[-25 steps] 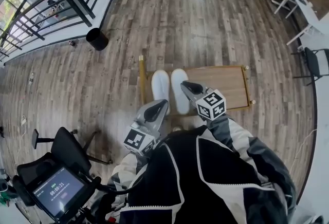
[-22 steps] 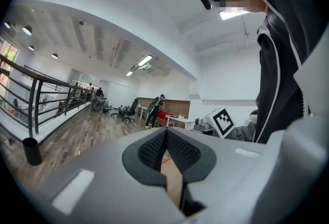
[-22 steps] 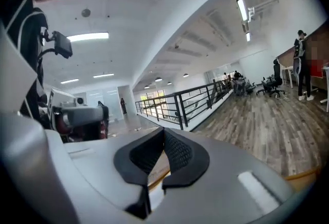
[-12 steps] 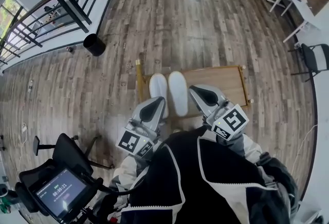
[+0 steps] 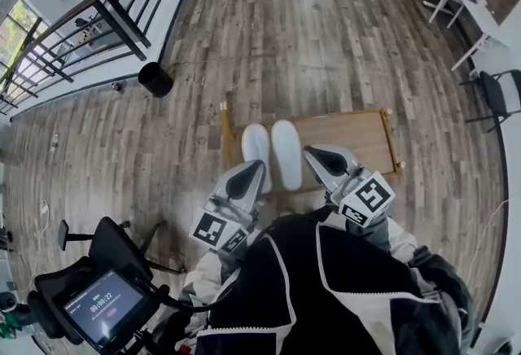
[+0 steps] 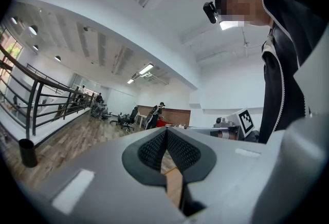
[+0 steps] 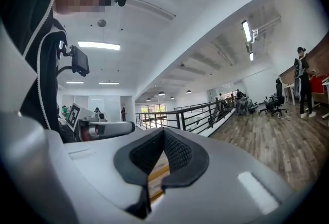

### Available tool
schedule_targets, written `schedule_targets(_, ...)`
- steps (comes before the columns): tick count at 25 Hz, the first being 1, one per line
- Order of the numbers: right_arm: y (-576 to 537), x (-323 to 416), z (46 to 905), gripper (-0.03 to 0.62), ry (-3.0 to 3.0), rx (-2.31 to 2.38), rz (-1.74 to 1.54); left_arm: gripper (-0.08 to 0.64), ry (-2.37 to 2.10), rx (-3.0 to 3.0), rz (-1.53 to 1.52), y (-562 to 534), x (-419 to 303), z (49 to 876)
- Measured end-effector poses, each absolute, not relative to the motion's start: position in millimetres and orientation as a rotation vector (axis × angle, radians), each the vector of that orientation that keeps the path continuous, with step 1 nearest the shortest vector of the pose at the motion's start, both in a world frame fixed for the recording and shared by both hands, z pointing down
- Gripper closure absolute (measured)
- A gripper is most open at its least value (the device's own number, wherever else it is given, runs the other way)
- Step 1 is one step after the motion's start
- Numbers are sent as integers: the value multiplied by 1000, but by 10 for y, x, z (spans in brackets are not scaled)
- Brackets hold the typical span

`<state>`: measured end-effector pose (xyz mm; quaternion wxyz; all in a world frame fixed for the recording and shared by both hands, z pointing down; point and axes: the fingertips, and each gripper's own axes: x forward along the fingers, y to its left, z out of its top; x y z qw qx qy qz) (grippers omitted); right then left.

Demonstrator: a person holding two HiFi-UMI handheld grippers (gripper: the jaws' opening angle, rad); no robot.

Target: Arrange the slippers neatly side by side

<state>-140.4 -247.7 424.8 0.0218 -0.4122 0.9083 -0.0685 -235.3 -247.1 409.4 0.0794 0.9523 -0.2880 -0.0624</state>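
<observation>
the person stands over a low wooden surface (image 5: pixel 350 133) on the plank floor (image 5: pixel 285 28), a gripper in each hand, both held level in front of a black-and-white jacket (image 5: pixel 326 288). the left gripper (image 5: pixel 254 170) has its jaws pressed together with nothing between them. the right gripper (image 5: pixel 314 154) is the same, closed tight and empty. two white slippers lie at the left end of the surface, the left slipper (image 5: pixel 255 143) and the right slipper (image 5: pixel 286 151) side by side, parallel and just about touching along their length. seen from above, the left gripper's tip covers the near end of the left slipper. the right gripper hangs just right of the right slipper. a black bin (image 5: pixel 155 78) stands well apart, near the railing (image 5: pixel 122 15).
</observation>
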Motion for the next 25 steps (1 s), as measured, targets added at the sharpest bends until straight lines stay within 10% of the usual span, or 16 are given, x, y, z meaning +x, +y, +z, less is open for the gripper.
schedule_targets(25,-2375,-1471,4403,591,2851,-1268,-194,541,-854,2871,-172,-2370,-2340,4137)
